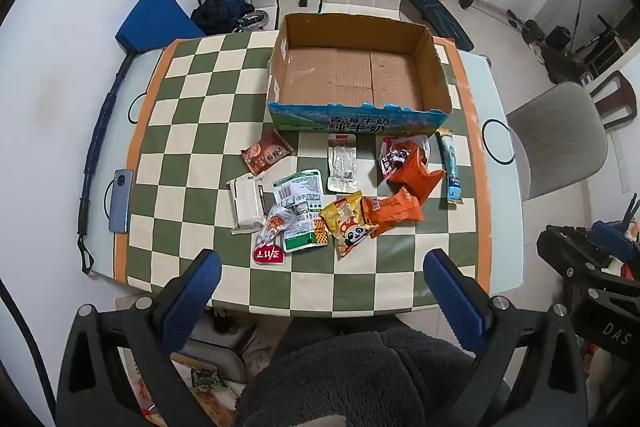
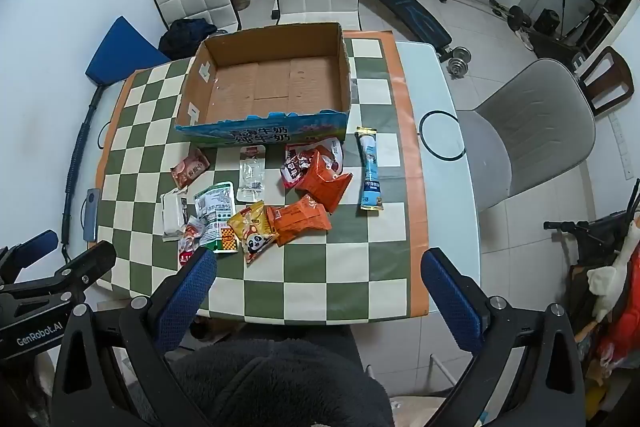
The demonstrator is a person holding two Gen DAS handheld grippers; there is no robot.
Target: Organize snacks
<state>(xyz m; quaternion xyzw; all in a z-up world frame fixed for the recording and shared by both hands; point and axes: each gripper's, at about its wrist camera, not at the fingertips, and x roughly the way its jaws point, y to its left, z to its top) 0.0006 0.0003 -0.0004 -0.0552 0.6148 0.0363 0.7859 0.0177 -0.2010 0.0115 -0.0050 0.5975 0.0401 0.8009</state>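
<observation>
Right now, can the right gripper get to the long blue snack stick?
Probably yes. The right gripper is open and empty, above the table's near edge. The blue stick lies alone on the cloth, apart from the orange packets, with bare checkered cloth between it and the gripper.

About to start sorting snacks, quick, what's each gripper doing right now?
Left gripper: open, holding nothing.
Right gripper: open, holding nothing.

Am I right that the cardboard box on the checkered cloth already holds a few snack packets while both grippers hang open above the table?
Not quite: the cardboard box is empty in the left wrist view; the snack packets lie before it.
</observation>
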